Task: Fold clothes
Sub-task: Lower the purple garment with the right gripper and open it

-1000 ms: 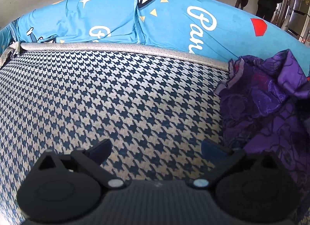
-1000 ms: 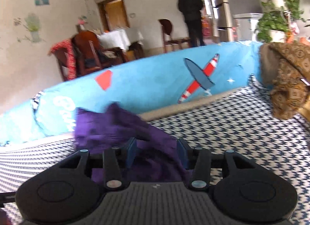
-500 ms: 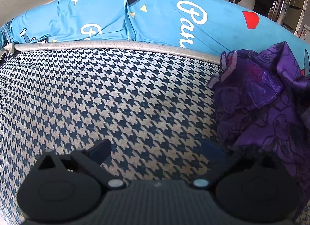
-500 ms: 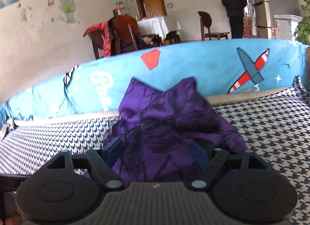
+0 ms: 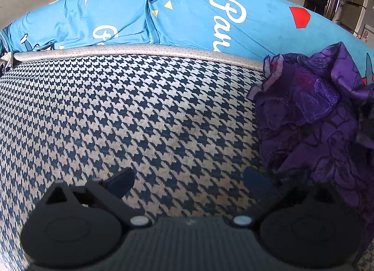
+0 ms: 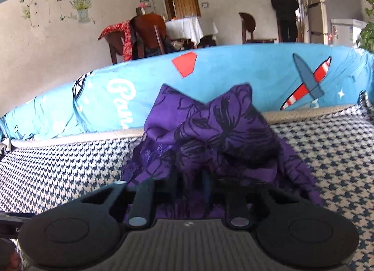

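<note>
A crumpled purple garment (image 5: 303, 116) with dark flower print and a frilled edge lies on the houndstooth sofa seat (image 5: 116, 112), at the right of the left wrist view. My left gripper (image 5: 189, 182) hovers open over bare seat just left of the garment, its right fingertip close to the cloth's edge. In the right wrist view the purple garment (image 6: 210, 130) bunches up straight ahead, and my right gripper (image 6: 189, 184) is shut on a fold of it. The fingertips are partly buried in the cloth.
A blue printed cover (image 5: 187, 18) drapes the sofa back behind the seat, with a grey piping edge (image 5: 140, 49). Beyond the sofa are chairs and a table (image 6: 184, 28), a person in dark clothes (image 6: 285, 11) by a fridge, and a plant (image 6: 368, 35).
The right gripper's fingers stood wide apart around the garment half a second ago and have now closed on a fold of it. The left gripper stayed open and shifted slightly toward the garment.
</note>
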A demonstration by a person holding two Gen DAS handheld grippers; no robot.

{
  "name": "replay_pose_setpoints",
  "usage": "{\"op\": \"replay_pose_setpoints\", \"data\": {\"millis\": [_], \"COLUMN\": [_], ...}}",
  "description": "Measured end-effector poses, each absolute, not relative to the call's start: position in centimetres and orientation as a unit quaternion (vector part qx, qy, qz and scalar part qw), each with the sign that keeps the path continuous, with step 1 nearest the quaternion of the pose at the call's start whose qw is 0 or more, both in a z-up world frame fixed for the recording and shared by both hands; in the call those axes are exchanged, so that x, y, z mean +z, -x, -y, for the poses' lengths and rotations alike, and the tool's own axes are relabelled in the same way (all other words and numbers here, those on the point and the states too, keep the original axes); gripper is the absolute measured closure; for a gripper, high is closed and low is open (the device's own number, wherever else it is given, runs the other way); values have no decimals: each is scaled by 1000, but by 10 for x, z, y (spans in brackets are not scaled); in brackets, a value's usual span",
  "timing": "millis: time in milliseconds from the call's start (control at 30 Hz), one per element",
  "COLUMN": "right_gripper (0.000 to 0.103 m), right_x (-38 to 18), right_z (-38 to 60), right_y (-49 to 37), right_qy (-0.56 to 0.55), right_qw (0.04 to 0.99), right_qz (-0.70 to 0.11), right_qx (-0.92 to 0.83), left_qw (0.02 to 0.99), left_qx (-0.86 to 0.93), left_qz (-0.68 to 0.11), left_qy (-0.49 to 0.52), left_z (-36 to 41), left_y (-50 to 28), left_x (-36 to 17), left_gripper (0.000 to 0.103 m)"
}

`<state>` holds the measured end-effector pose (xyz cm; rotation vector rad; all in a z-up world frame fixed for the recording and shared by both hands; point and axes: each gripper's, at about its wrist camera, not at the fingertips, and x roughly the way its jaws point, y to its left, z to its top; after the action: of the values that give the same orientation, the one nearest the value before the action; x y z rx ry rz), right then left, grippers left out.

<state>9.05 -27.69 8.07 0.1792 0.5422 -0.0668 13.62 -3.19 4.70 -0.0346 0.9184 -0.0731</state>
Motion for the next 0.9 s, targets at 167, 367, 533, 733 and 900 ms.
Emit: {"op": "replay_pose_setpoints", "data": {"millis": [167, 367, 533, 733, 900], "right_gripper": [89, 88, 83, 71, 56], "right_x": [96, 111, 117, 117, 102], "right_z": [301, 336, 352, 339, 312], "right_y": [-81, -71, -60, -63, -78], "right_qy": [-106, -90, -101, -96, -91], "right_qw": [964, 951, 946, 964, 963], "right_qz": [-227, -193, -181, -189, -249], "right_qx": [-86, -222, -248, -160, -44], "left_qw": [896, 894, 894, 893, 893], "left_qx": [-38, -38, -40, -40, -38], "left_qz": [-443, -446, -446, -448, -449], "left_qy": [10, 3, -4, -6, -4], "left_z": [35, 40, 45, 47, 44], "left_y": [-135, -136, -136, -136, -137], "left_x": [46, 43, 41, 40, 39], "left_gripper": [0, 0, 0, 0, 0]}}
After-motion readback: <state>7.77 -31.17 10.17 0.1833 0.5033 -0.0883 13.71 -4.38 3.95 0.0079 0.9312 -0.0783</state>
